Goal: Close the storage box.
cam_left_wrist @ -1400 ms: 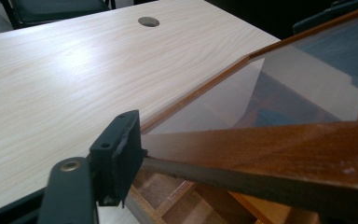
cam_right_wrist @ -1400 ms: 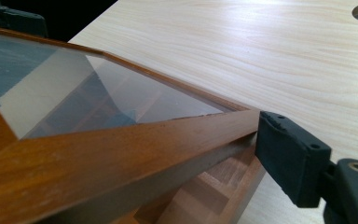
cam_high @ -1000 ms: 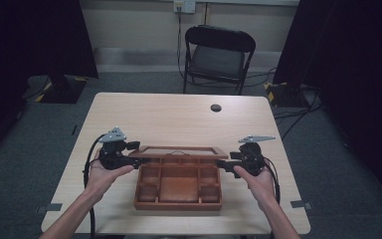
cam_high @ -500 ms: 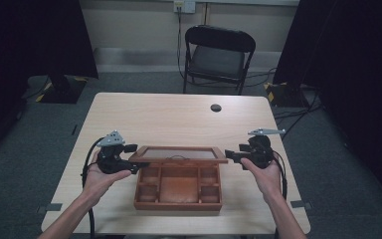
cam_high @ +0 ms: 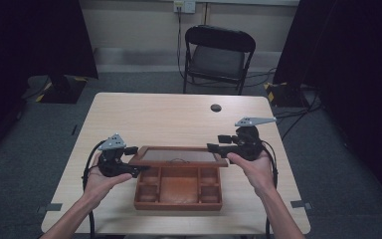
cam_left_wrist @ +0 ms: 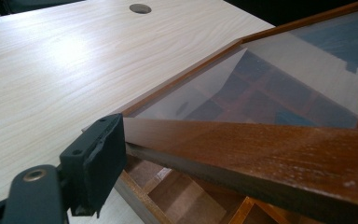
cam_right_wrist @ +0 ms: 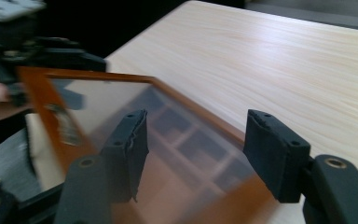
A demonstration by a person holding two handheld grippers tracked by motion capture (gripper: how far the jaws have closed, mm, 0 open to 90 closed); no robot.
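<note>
A brown wooden box [cam_high: 178,204] with several compartments sits near the table's front edge. Its glass lid [cam_high: 179,156] in a wooden frame is tipped up over it. My left gripper [cam_high: 133,160] is at the lid's left front corner, with one finger above the frame and one below. Its jaws have just been opening. In the left gripper view one pad [cam_left_wrist: 98,158] lies against the end of the lid [cam_left_wrist: 261,149], which hides the other jaw. My right gripper [cam_high: 220,143] hovers at the lid's right corner. Its jaws [cam_right_wrist: 196,154] have just been closing and straddle the lid [cam_right_wrist: 182,135] with gaps on both sides.
The light wooden table [cam_high: 169,119] has a round cable hole [cam_high: 216,107] near its far edge. A black folding chair [cam_high: 219,55] stands behind the table. Dark curtains hang at both sides, and cables lie on the grey floor at the right.
My right gripper has risen from the lid's right edge and now sits higher. The lid's front edge has tipped up off the box. My left hand has stayed in place.
</note>
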